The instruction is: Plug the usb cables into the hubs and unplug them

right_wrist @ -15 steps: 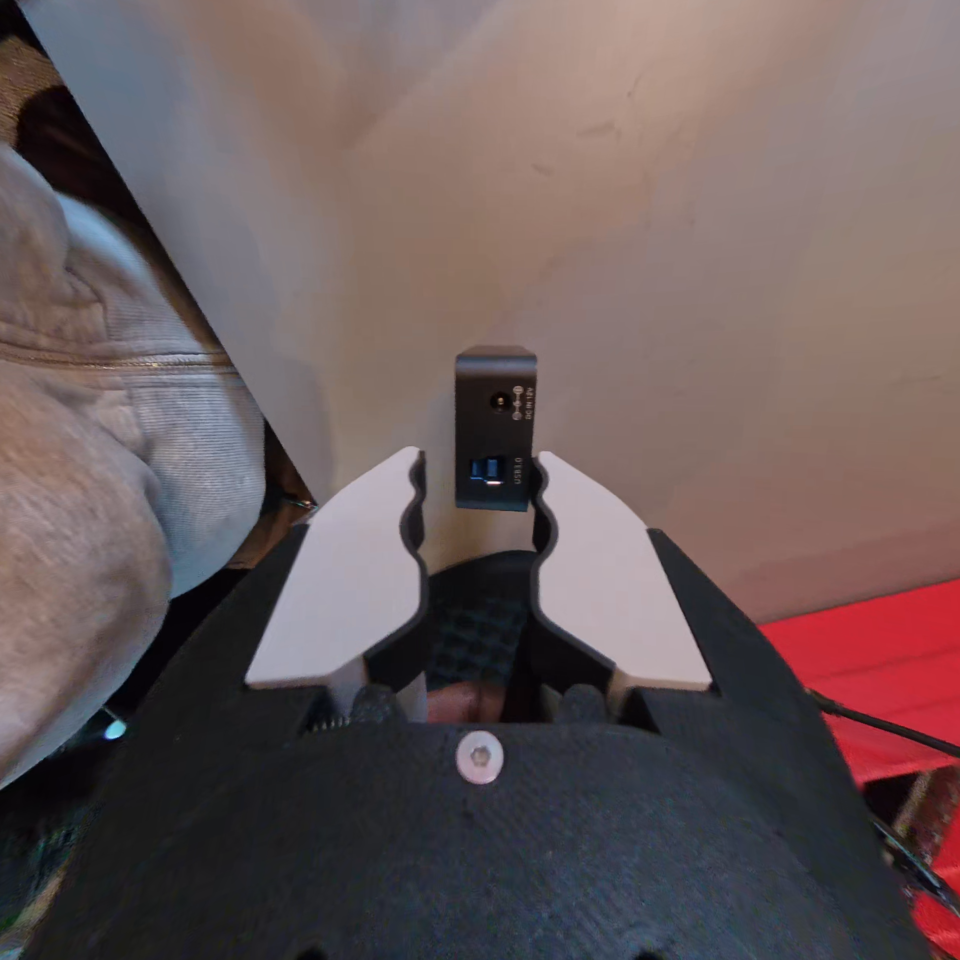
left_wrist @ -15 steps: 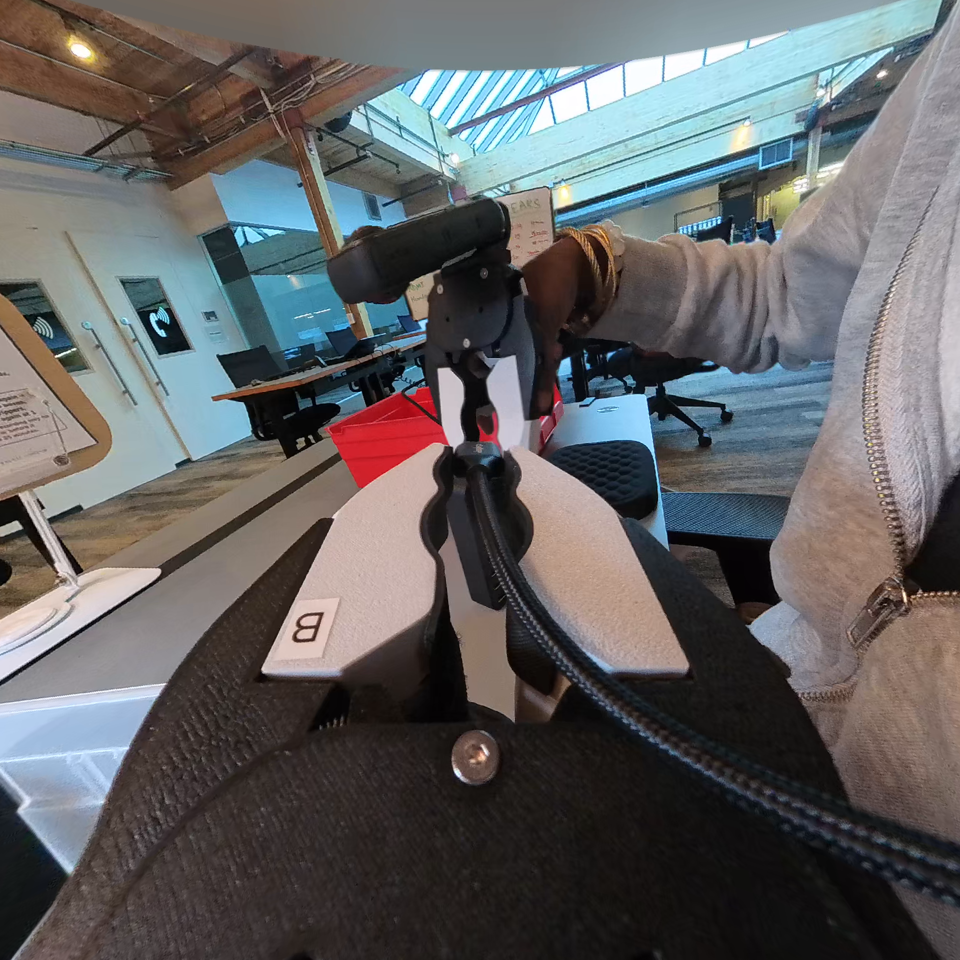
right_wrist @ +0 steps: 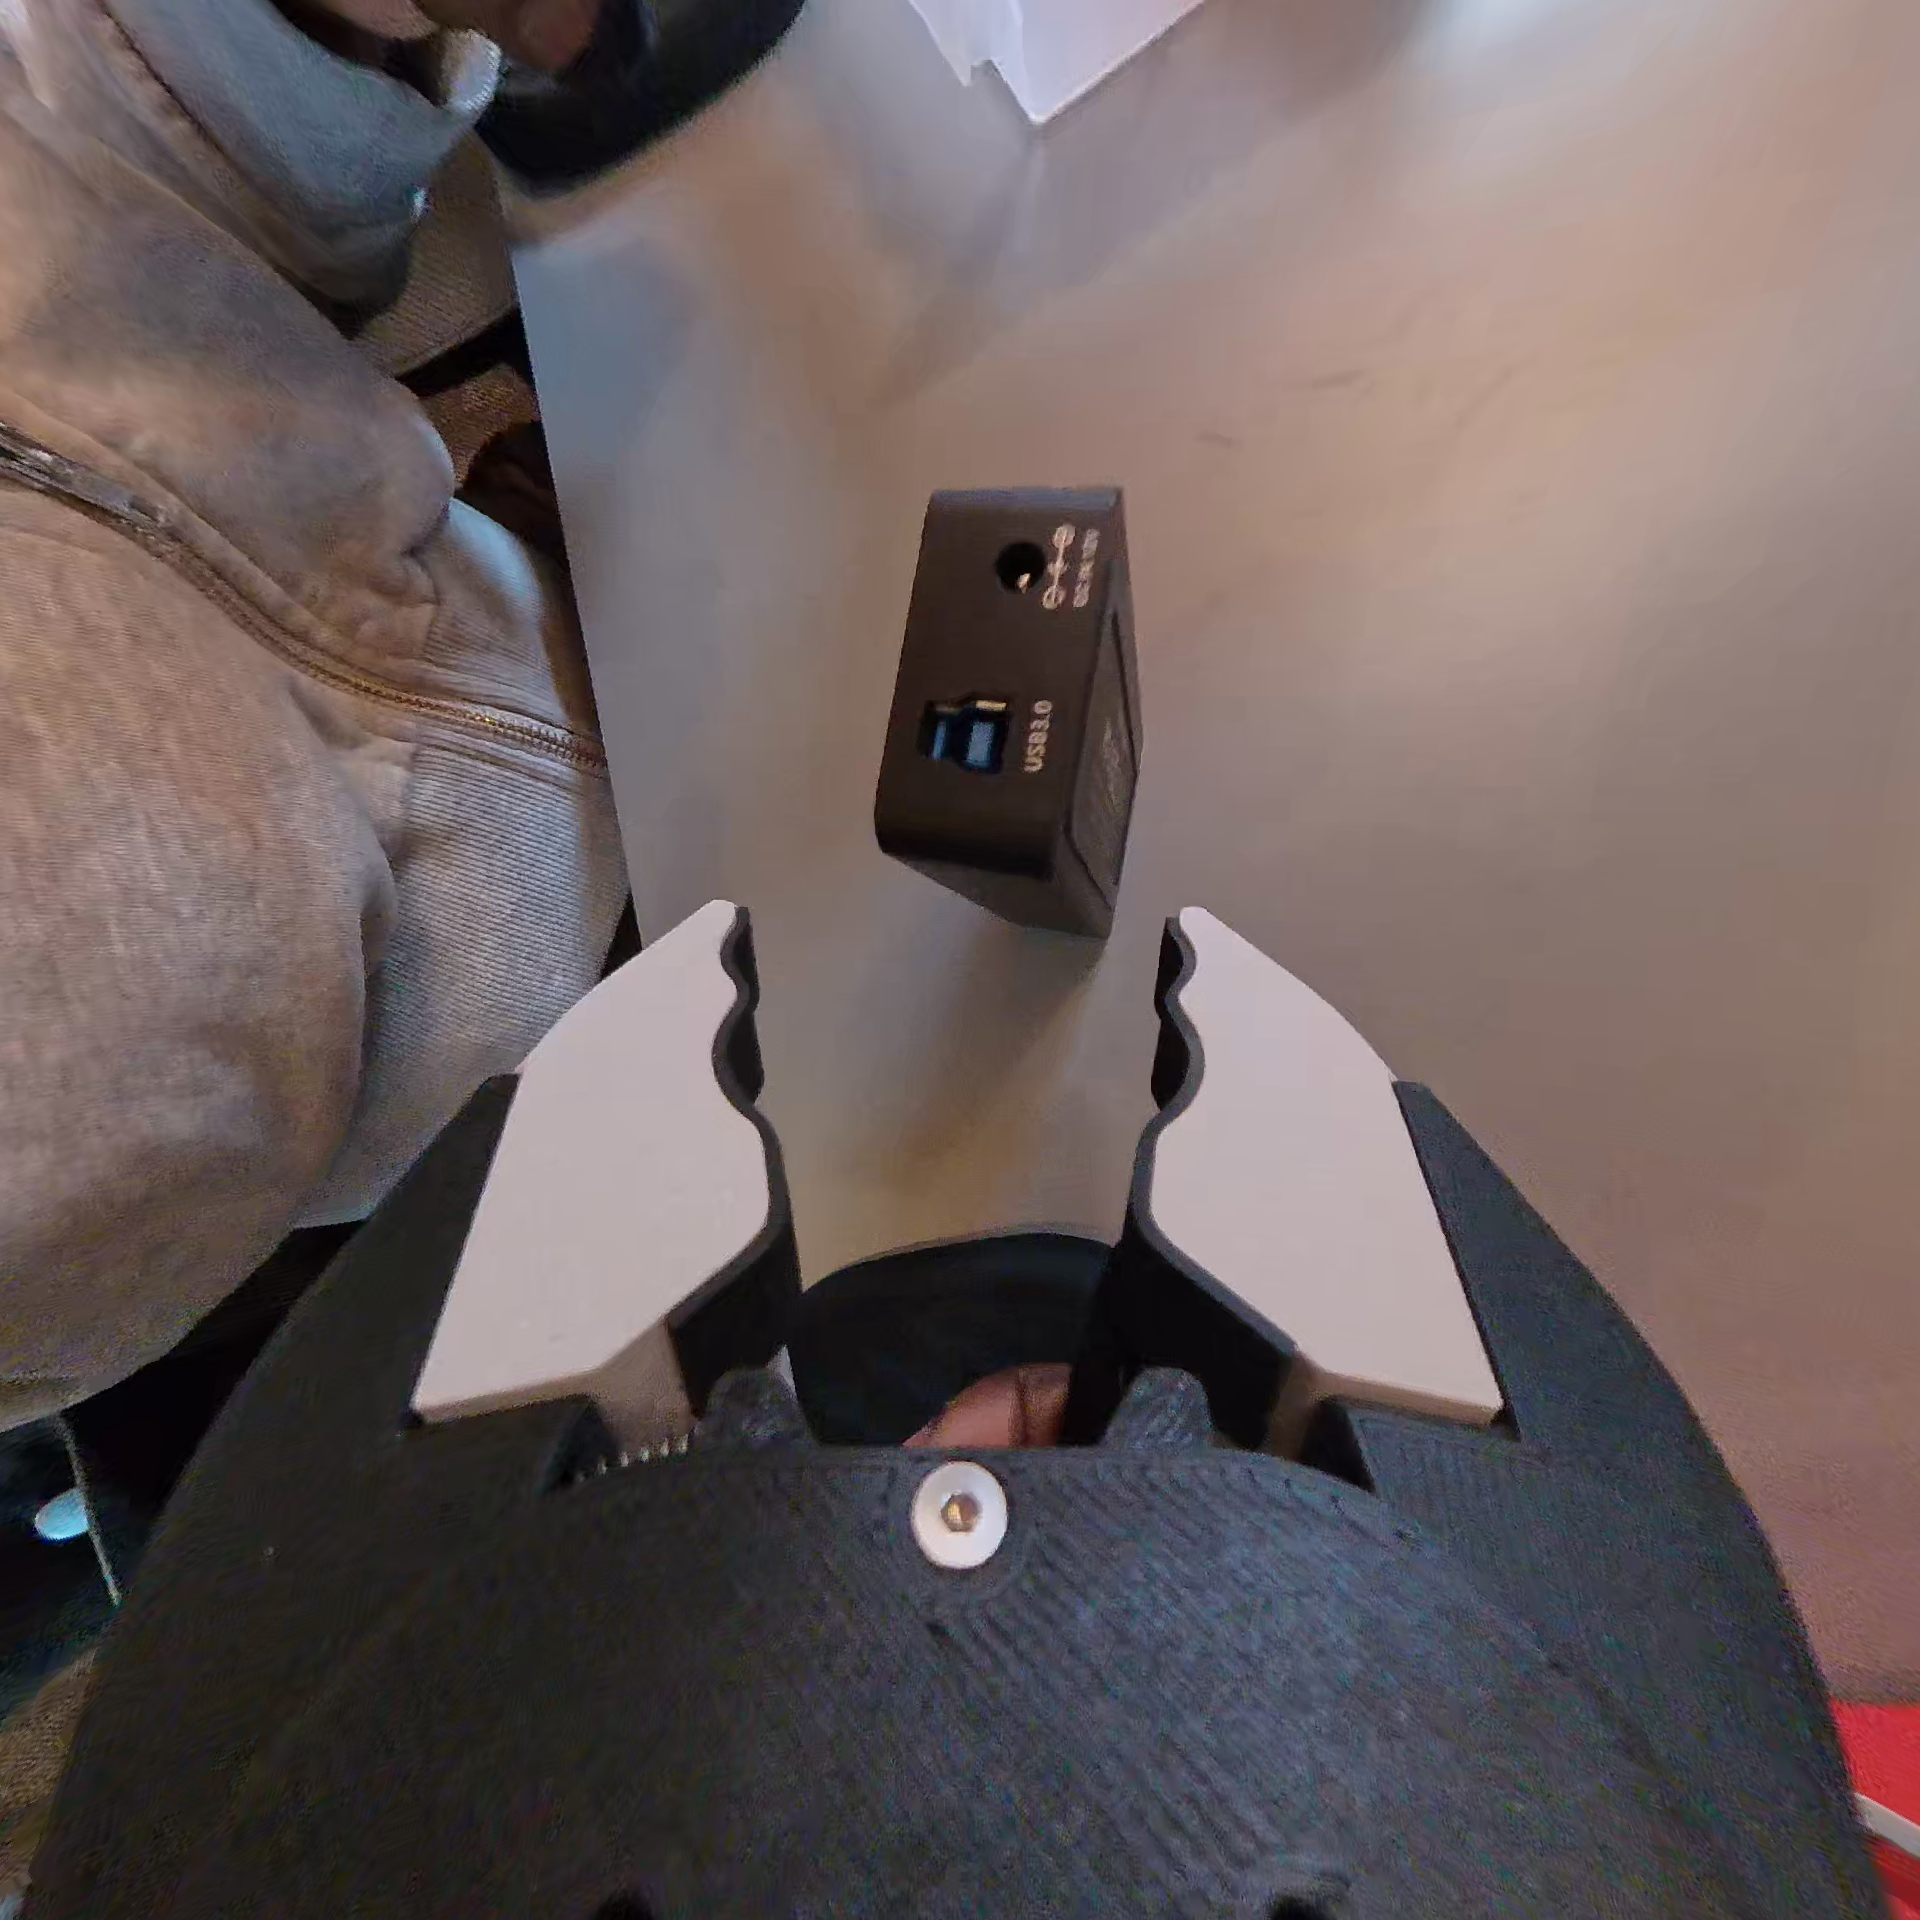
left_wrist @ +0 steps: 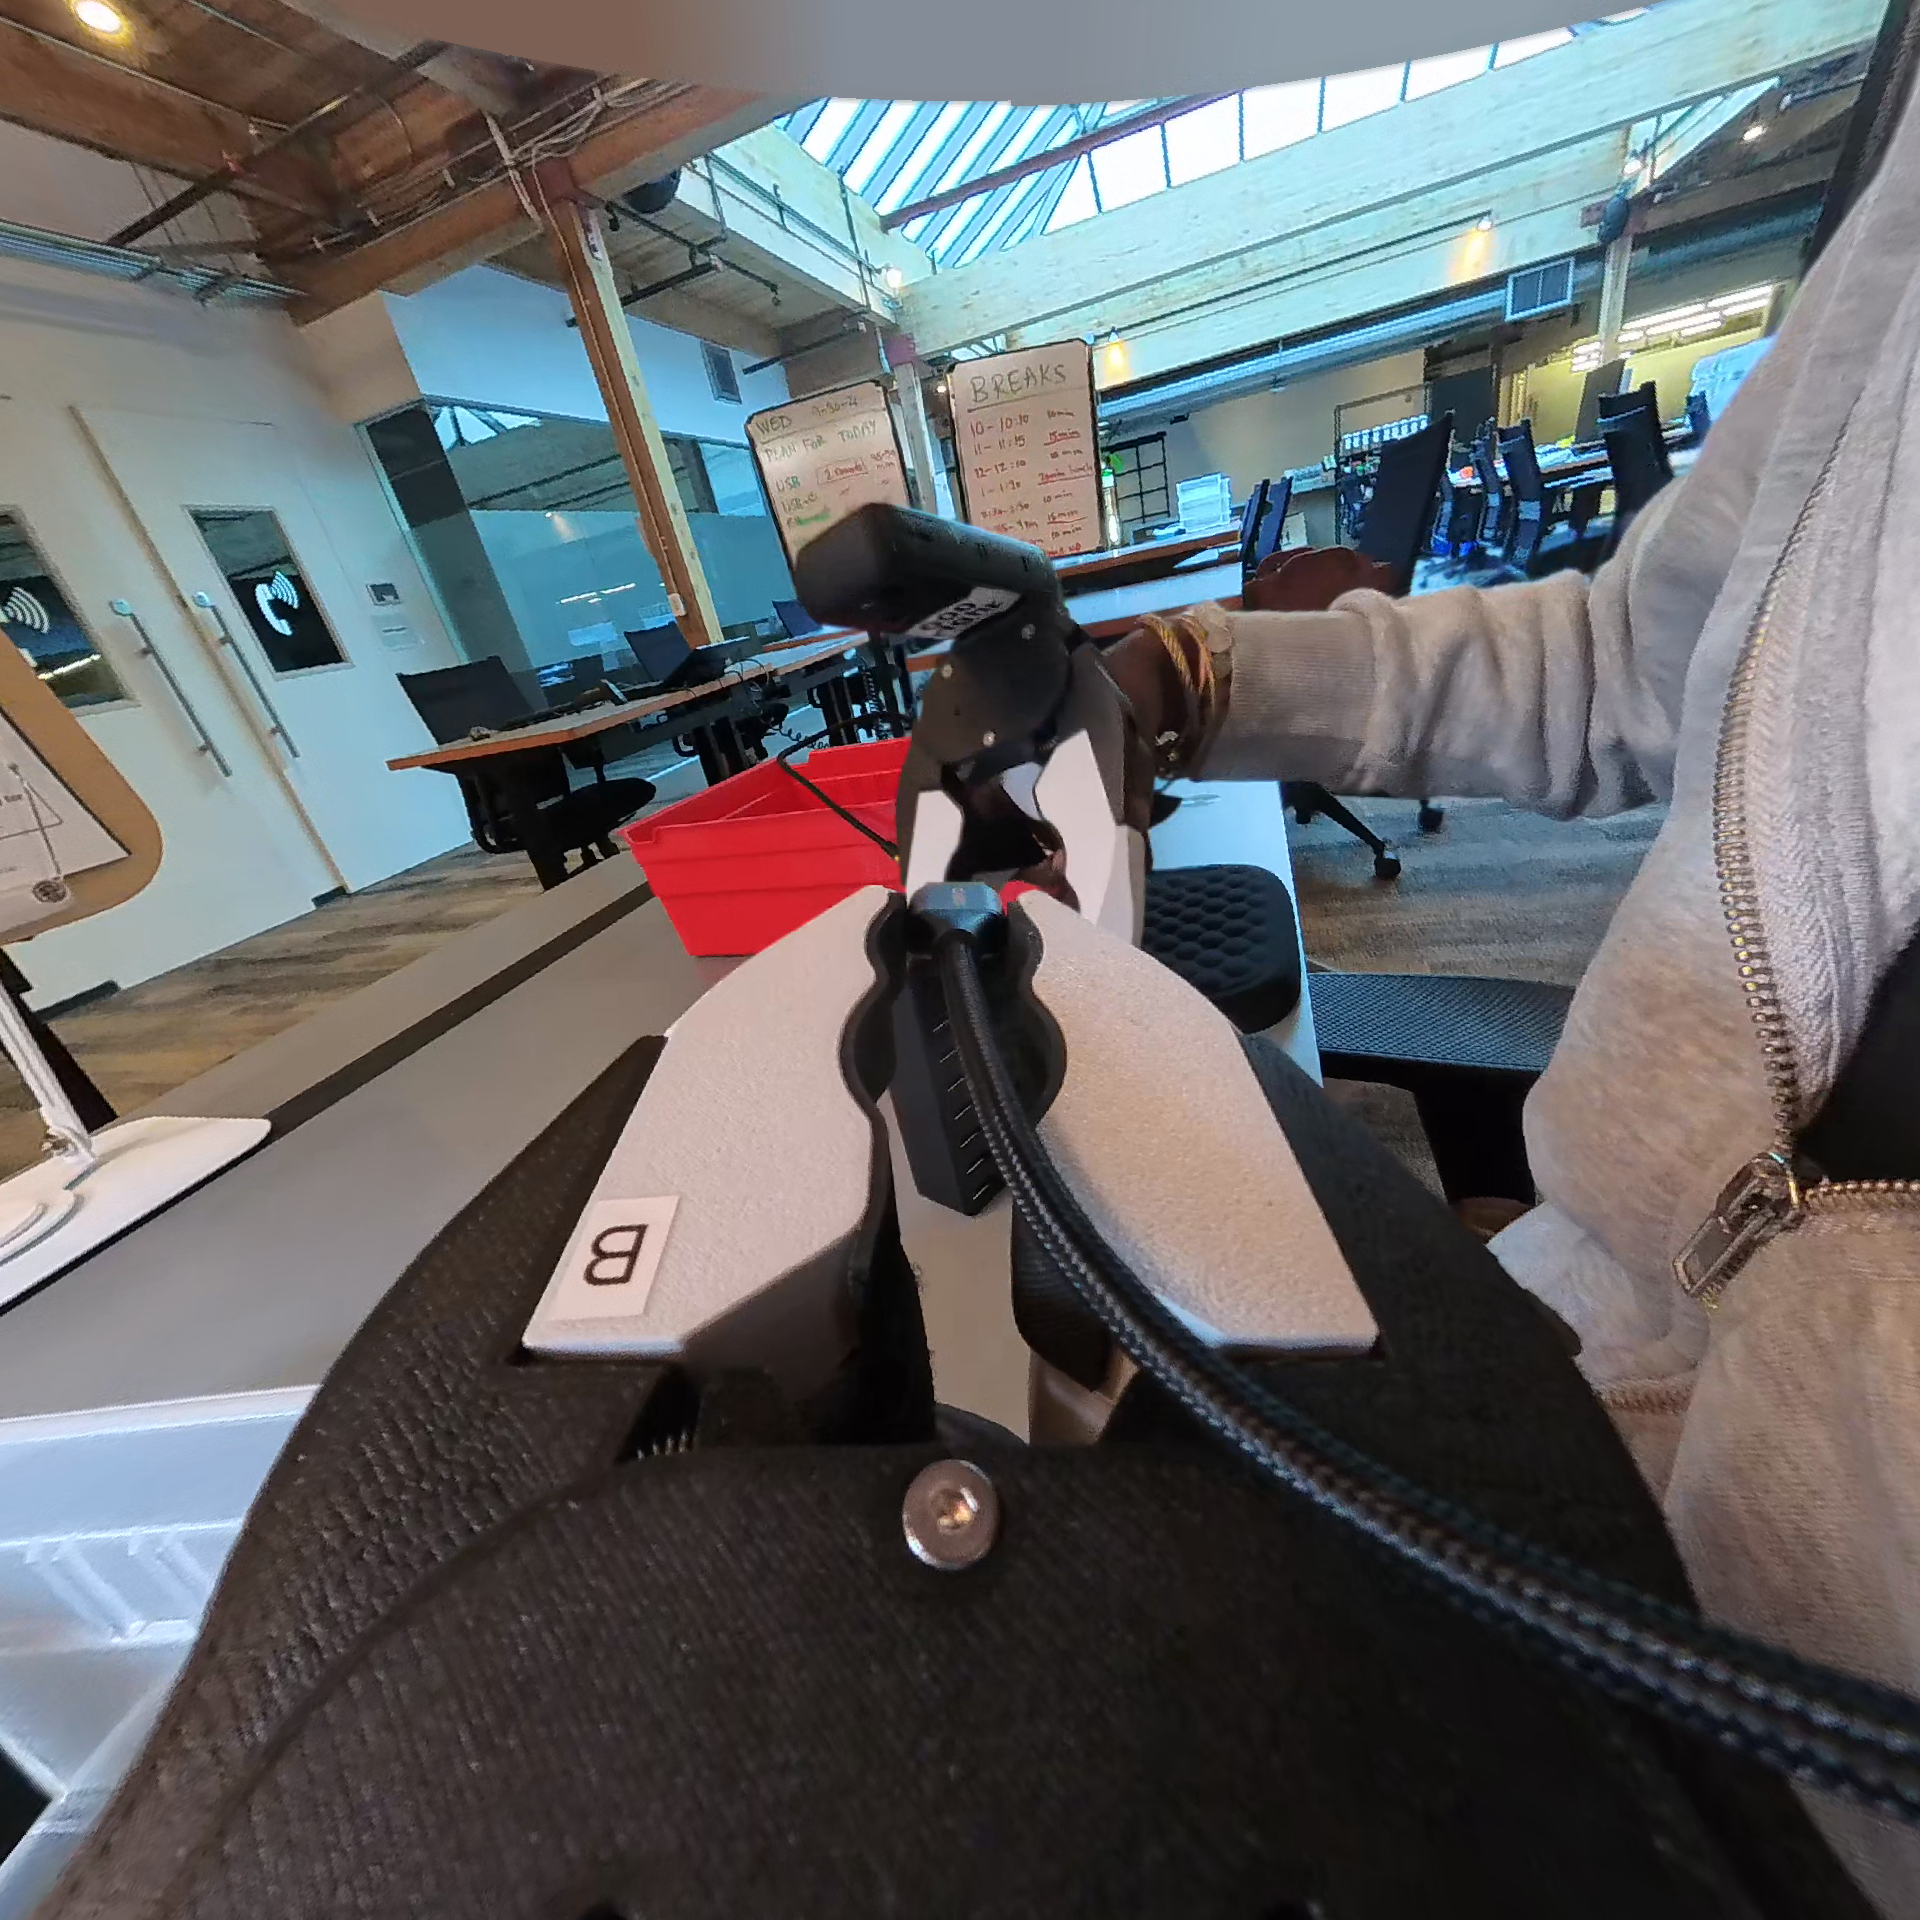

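Observation:
My left gripper (left_wrist: 951,920) is shut on a black USB plug (left_wrist: 954,902). Its braided black cable (left_wrist: 1143,1299) runs back over the right-hand finger. Through the gap between the fingers I see a long black hub (left_wrist: 930,1101) lying on the white table (left_wrist: 312,1195). My right gripper (right_wrist: 961,935) is open and empty, a little short of the hub's near end (right_wrist: 987,707). That end shows a blue port and a round socket, both empty. In the left wrist view the right gripper (left_wrist: 1003,842) hangs open just past the plug.
A red bin (left_wrist: 758,862) stands on the table behind the grippers, and its corner shows in the right wrist view (right_wrist: 1886,1787). A black chair armrest (left_wrist: 1216,925) and the person's grey hoodie (left_wrist: 1714,935) are at the right. A white stand base (left_wrist: 114,1164) sits at the left. The tips of one gripper are about 15 cm away from the tips of the other.
My right gripper has opened and drawn back from the hub's end, which it flanked closely before. The left gripper still holds the plug.

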`<state>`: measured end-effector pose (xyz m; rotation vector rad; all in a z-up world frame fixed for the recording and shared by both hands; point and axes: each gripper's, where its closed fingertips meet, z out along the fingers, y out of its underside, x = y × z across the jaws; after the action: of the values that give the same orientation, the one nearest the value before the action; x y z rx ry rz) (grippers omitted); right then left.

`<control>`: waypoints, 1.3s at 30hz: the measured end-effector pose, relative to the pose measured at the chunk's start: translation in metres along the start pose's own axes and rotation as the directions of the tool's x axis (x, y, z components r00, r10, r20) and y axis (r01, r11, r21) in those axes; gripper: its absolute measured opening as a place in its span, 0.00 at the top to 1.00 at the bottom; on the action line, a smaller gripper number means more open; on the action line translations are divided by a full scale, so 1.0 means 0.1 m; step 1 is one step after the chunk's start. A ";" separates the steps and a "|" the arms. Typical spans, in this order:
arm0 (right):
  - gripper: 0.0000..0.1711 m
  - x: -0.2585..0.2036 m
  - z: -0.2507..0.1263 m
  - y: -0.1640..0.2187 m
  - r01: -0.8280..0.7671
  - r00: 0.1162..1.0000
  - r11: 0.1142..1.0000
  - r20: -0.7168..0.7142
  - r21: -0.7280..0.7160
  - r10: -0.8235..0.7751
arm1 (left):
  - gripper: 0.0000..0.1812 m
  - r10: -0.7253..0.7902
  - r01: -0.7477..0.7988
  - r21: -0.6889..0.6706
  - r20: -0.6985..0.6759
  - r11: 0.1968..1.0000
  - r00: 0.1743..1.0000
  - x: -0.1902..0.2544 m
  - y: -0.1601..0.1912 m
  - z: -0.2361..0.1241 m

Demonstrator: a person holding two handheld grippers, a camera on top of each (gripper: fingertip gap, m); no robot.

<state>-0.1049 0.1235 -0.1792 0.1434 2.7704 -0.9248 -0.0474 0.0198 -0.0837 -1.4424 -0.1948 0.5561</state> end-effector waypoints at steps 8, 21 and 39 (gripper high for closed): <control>0.58 -0.15 0.24 0.06 -0.150 0.988 0.988 0.049 0.046 0.148 | 0.89 -0.003 0.003 -0.001 -0.015 1.000 1.000 0.04 0.01 0.04; 0.47 -0.06 0.21 -0.05 0.029 0.999 0.976 -0.042 0.214 -0.021 | 0.90 -0.014 0.013 -0.012 -0.010 1.000 1.000 0.03 0.05 0.03; 0.64 -0.24 -0.04 -0.79 0.047 0.918 0.699 0.246 0.714 -0.312 | 0.90 -0.215 0.215 0.000 0.051 0.977 0.975 -0.14 0.27 0.28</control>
<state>-0.0948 0.0619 -0.1245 -0.1782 1.9953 -1.8216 -0.0788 0.0382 -0.1036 -1.3929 -0.3882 0.4145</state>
